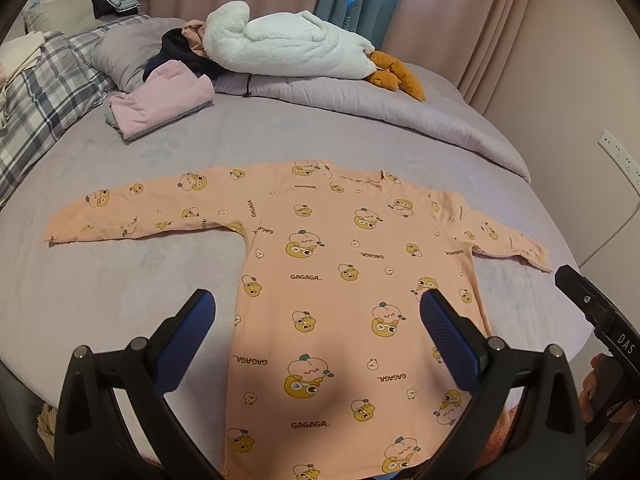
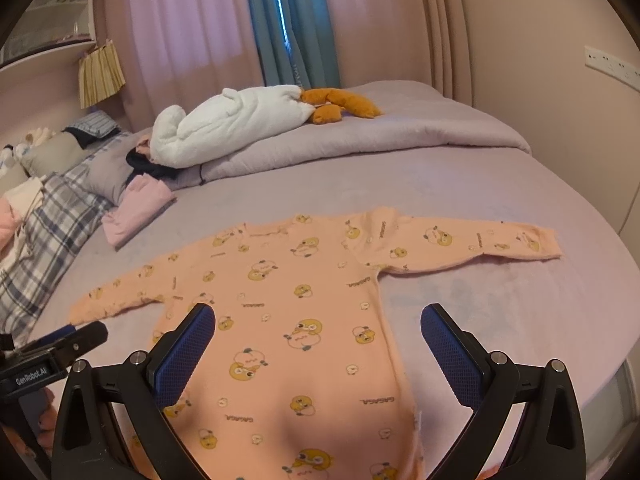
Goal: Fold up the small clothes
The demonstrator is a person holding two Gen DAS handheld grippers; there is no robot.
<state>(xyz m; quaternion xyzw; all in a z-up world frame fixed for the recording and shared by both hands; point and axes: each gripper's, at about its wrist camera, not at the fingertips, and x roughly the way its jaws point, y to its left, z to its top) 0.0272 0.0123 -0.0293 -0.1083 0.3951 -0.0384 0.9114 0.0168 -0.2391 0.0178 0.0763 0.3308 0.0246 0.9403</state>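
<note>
A small peach long-sleeved top (image 1: 336,292) printed with yellow cartoon ducks and "GAGAGA" lies flat on the lilac bed sheet, both sleeves spread out sideways. In the right wrist view the same top (image 2: 288,320) shows its right sleeve (image 2: 472,244) stretched to the right. My left gripper (image 1: 318,306) hovers open above the lower body of the top, nothing between its blue pads. My right gripper (image 2: 318,318) is open too, above the top's right side edge. The right gripper's black body (image 1: 596,312) shows at the left view's right edge. The left gripper's body (image 2: 56,356) shows low left.
A folded pink garment (image 1: 160,98) lies on the bed beyond the top. A white plush goose (image 1: 288,46) with orange feet rests on the rolled lilac duvet (image 1: 400,108). Plaid pillows (image 1: 44,92) and dark clothes sit at the left. The bed edge curves off at the right.
</note>
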